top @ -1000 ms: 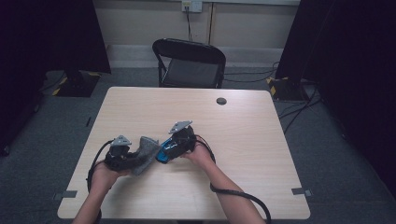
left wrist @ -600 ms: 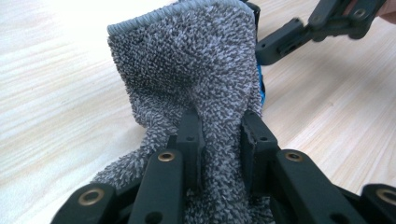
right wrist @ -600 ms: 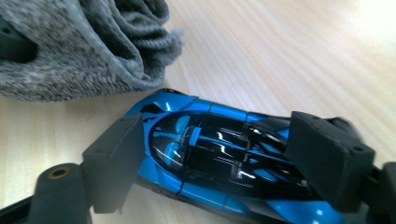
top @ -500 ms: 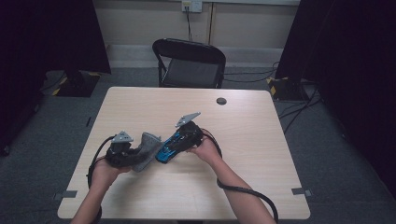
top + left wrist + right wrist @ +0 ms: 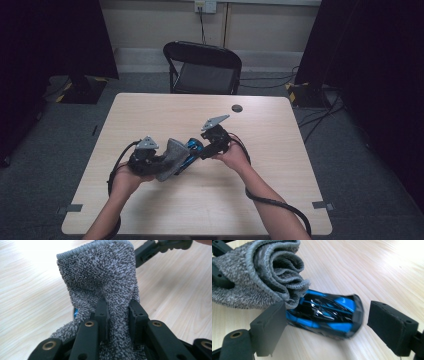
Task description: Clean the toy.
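Midway, by the look of it: grey cloth (image 5: 100, 282) pinched tight in left gripper (image 5: 150, 159), centre-left of high view, rubbing against blue toy car (image 5: 327, 315). Right gripper (image 5: 327, 326) open, jaws just widening, car between, unpressed. Wiping apparently unfinished.

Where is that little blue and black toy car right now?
In the high view the toy car lies on the table left of centre, between the two grippers; in the right gripper view it sits between open jaws, touching the grey cloth.
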Motion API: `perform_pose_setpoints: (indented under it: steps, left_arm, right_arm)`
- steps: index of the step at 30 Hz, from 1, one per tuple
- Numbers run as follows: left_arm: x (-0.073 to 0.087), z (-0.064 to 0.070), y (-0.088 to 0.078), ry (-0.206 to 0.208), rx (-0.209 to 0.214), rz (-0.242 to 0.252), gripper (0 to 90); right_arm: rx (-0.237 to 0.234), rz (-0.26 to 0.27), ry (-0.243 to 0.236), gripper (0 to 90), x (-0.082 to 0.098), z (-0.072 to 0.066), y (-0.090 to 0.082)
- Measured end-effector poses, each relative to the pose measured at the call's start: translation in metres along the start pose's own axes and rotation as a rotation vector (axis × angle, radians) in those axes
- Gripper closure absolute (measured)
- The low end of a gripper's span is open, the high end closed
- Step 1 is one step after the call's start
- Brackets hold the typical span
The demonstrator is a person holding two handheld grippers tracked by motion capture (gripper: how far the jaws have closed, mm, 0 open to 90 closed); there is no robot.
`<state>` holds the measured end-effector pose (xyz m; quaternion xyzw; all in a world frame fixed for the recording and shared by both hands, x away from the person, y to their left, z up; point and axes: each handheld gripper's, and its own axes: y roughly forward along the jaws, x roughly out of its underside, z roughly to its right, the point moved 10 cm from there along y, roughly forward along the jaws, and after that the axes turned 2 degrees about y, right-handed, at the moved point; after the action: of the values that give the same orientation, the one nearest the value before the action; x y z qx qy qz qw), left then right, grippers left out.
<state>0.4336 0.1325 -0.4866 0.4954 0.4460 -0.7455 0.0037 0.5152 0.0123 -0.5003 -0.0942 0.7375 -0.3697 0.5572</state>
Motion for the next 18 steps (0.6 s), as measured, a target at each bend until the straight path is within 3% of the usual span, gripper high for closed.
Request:
perform_pose_setpoints:
  steps: [7,18]
  left_arm:
    - [-0.012,0.024,0.024,0.028,0.051,-0.009,72.8]
    - [-0.031,0.055,0.056,0.093,0.114,-0.026,72.8]
  right_arm:
    - [0.015,0.0,0.001,14.7,0.013,0.014,-0.019]
    - [0.081,0.001,0.02,15.0,0.027,0.04,-0.056]
